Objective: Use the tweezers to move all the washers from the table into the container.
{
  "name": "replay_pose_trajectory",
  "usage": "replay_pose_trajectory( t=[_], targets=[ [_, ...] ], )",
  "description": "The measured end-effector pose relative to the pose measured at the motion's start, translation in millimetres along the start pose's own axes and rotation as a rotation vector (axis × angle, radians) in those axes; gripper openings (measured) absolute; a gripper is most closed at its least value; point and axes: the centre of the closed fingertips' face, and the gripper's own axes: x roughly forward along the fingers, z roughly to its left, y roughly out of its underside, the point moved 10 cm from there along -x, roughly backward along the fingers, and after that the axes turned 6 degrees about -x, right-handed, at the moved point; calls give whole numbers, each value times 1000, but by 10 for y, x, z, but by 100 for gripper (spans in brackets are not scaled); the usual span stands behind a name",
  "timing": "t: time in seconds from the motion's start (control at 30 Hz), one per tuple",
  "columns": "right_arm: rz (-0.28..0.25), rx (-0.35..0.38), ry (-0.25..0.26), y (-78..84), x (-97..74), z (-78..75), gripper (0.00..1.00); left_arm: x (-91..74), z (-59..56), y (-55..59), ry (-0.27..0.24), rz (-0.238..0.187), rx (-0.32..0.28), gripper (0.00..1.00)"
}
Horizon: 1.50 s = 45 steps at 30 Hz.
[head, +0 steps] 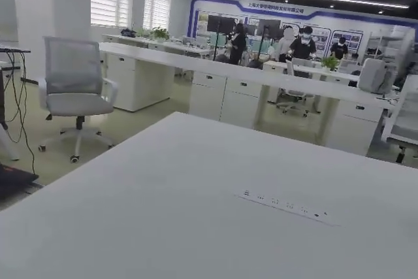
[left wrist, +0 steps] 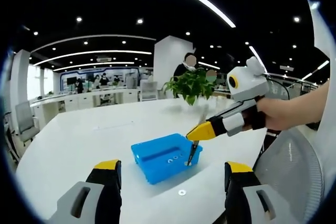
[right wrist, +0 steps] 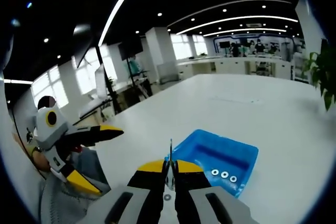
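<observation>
Three small silver ring-shaped washers (right wrist: 224,174) already lie in a row on the floor of the shallow blue plastic rectangular container (right wrist: 231,148), which sits on the white table (left wrist: 79,145). At least one more washer (left wrist: 181,192) lies on the tabletop just beside the container's near edge, so the job looks mostly done, with that piece left to move. It is a flat, thin, pale metal ring, likely fiddly to pinch.

The right gripper (right wrist: 169,167) has its yellow-tipped jaws closed tight on the slim metal tweezers (right wrist: 170,150). In the left gripper view their points dip over the container's near corner; whether they carry a washer I cannot tell. The left gripper (left wrist: 173,167) has its jaws spread wide, grasping nothing.
</observation>
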Motion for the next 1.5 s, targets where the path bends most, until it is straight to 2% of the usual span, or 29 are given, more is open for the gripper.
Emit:
replay_pose_trajectory(
  t=[0.23, 0.33, 0.43, 0.6, 0.7, 0.77, 0.9, 1.0, 1.1, 1.17, 1.43, 1.5],
  targets=[
    [-17, 43, 49, -26, -38, 34, 2, -5, 40, 4, 16, -11, -40, 83],
    [-35, 79, 66, -66, -54, 12, 2, 2, 52, 29, 16, 4, -63, 84],
    [-50, 97, 60, -131, -21, -27, 2, -10, 64, 41, -3, 11, -45, 83],
    [-56, 97, 44, -233, 86, -110, 2, -8, 65, 58, -2, 24, -40, 82],
    [-86, 108, 48, -294, 155, -179, 2, 2, 61, 77, -5, 41, -25, 81],
    [-103, 118, 48, -321, 193, -210, 2, 5, 60, 81, -4, 45, -24, 81],
    [-106, 121, 45, -343, 259, -276, 2, 15, 63, 90, -11, 52, -15, 80],
    [-95, 140, 49, -341, 331, -349, 2, 17, 75, 87, -27, 49, -11, 79],
    [-82, 133, 46, -344, 395, -385, 2, 10, 103, 67, -39, 18, -33, 77],
    [-70, 126, 45, -331, 444, -415, 2, 13, 106, 66, -39, 13, -43, 77],
    [21, 103, 29, -143, 685, -603, 2, 33, 119, 86, -52, 37, -39, 77],
    [39, 97, 28, -106, 738, -640, 2, 40, 104, 61, -39, 3, -65, 80]
  ],
)
